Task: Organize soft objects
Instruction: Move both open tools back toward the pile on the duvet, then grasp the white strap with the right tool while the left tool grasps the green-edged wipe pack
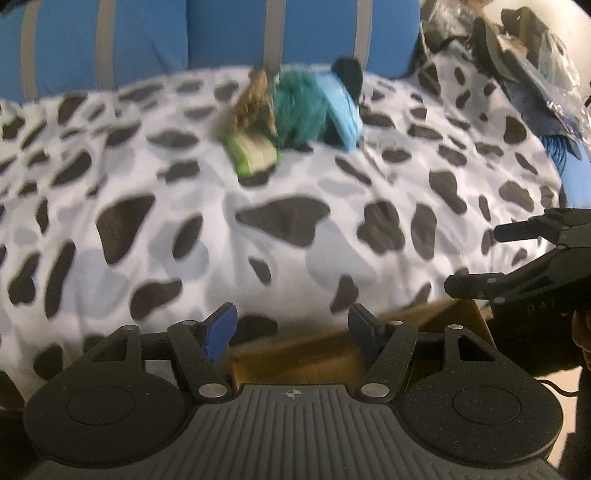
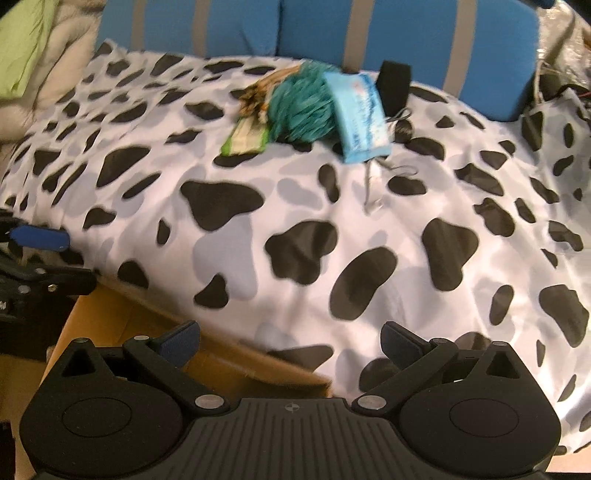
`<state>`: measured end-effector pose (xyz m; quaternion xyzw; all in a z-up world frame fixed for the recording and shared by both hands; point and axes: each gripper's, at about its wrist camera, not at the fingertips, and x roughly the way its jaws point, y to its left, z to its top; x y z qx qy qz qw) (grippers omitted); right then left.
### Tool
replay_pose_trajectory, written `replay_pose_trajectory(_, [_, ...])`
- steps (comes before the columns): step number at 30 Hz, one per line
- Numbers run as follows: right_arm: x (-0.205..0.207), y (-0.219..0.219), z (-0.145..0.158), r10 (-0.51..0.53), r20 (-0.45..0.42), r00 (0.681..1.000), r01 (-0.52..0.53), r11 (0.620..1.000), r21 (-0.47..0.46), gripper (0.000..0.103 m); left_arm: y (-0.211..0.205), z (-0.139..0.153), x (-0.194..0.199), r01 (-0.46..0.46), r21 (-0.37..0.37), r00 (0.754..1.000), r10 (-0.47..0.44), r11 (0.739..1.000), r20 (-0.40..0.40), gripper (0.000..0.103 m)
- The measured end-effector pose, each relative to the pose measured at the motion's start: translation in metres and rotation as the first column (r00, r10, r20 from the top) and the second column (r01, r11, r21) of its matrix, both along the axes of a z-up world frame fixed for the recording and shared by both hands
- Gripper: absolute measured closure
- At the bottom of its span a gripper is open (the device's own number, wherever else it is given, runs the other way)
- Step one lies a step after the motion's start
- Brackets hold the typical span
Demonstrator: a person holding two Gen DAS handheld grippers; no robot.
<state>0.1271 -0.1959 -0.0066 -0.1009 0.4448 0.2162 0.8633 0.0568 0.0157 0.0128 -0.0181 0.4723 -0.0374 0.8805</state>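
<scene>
Soft objects sit bunched together at the far side of the bed, close to the blue striped cushions (image 2: 402, 33): a teal fluffy toy (image 2: 299, 110), a light blue pouch (image 2: 364, 116) leaning on its right side, a brown stringy piece with a green-edged card (image 2: 245, 138) on its left, and a black item (image 2: 395, 86) behind. All rest on the cow-print cover (image 2: 295, 240), touching one another.

Left hand-held gripper (image 1: 291, 328): jaws apart, partly open, nothing between the blue pads. Right hand-held gripper (image 2: 290, 345): jaws spread wider, also empty. Both hang over the near edge of the bed, above a cardboard box (image 2: 122, 325) that shows just under them. Both point downward at a slant, with the pile well apart from either.

Step in hand, as I judge it: between pickups, lined up to go for the pile. Box interior is not visible, so progress is unclear.

Next move calls for a reach across the cover to the cluster. The pouch at the right edge looks easiest to single out. The fluffy toy will compress, so a deep bite is needed. Thin cord near the pouch could snag.
</scene>
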Motion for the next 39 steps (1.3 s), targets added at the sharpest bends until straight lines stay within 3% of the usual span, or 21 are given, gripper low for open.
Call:
replay_pose_trajectory(6, [0.010,-0.006,0.010,-0.038,0.054,0.998,0.038,0.999,0.013,0.000,0.003,0.012,0.006,-0.013,0.013,0.998,0.012,1.000,0.068,0.037])
replay_pose_trajectory(20, [0.051,-0.006,0.010,-0.035,0.102,0.994,0.034,0.999,0.014,0.000,0.021,0.010,0.039,-0.056,0.034,0.992,0.051,0.998,0.113,0.034])
replay_pose_trajectory(36, [0.116,-0.007,-0.006,-0.041,0.076,0.996,0.036,0.997,0.066,0.001,0.031,-0.003,0.098,-0.020,0.077,0.986,0.007,0.997,0.166,0.031])
replay_pose_trajectory(39, [0.130,-0.005,-0.010,-0.031,0.061,0.998,0.025,0.996,0.082,0.007,0.034,-0.005,0.109,-0.022,0.073,0.986,0.010,0.997,0.167,0.031])
